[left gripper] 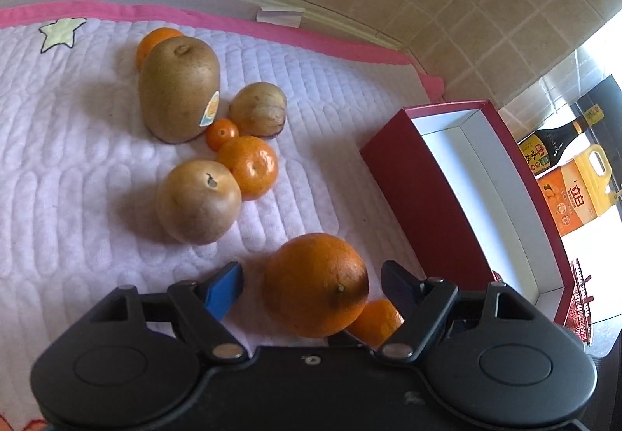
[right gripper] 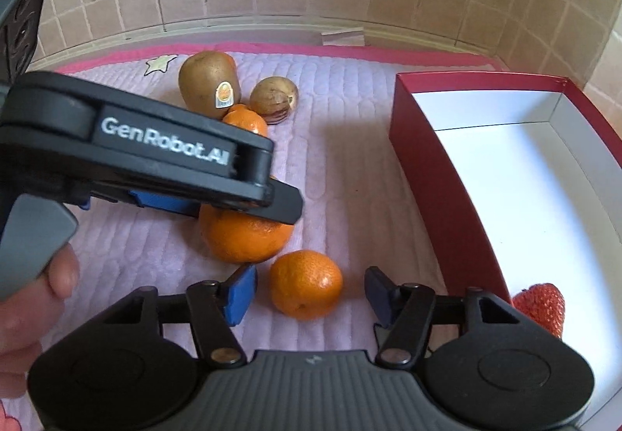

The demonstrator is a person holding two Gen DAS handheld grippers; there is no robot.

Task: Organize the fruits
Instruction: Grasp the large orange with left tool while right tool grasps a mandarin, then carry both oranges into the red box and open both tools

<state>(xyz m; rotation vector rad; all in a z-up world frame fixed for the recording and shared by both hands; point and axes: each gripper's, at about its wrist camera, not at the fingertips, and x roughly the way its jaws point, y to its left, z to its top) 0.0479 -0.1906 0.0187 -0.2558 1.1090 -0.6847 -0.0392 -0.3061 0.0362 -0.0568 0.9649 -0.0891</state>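
Step in hand, judged: double pick-up at the start of sorting, each hand-held gripper lowered over its own orange fruit, neither yet clamped.

Left hand-held gripper (left gripper: 313,285), nearest in the left wrist view: tilted steeply down, pads apart, straddling a large orange (left gripper: 315,285); clear gap at the blue pad (left gripper: 225,289) at 9 o'clock, dark pad at 3 o'clock close to the peel, contact not certain.

Right hand-held gripper (right gripper: 307,295): likewise pitched down, pads apart, a small mandarin (right gripper: 306,284) between them with daylight on both sides. Part of a person's hand (right gripper: 35,298) at the 9 o'clock edge of the right wrist view, on the left tool's trigger.

Large orange at 11 o'clock of the mandarin and just beside it. Further out, at 12 o'clock: a pale round fruit (left gripper: 198,201), a middle mandarin (left gripper: 248,166), a tiny orange fruit (left gripper: 221,133), a stickered kiwi (left gripper: 179,88), a brown fruit (left gripper: 258,108), one more orange (left gripper: 155,40) behind the kiwi, all on the quilted pink mat (left gripper: 77,158).

Red box (right gripper: 420,166) at 2 o'clock, open, white inside; a strawberry (right gripper: 540,308) already in it.

Next move, judged: both pairs of pads closed evenly on the fruit without squeezing hard, then a lift clear of neighbours and a carry over the box wall.
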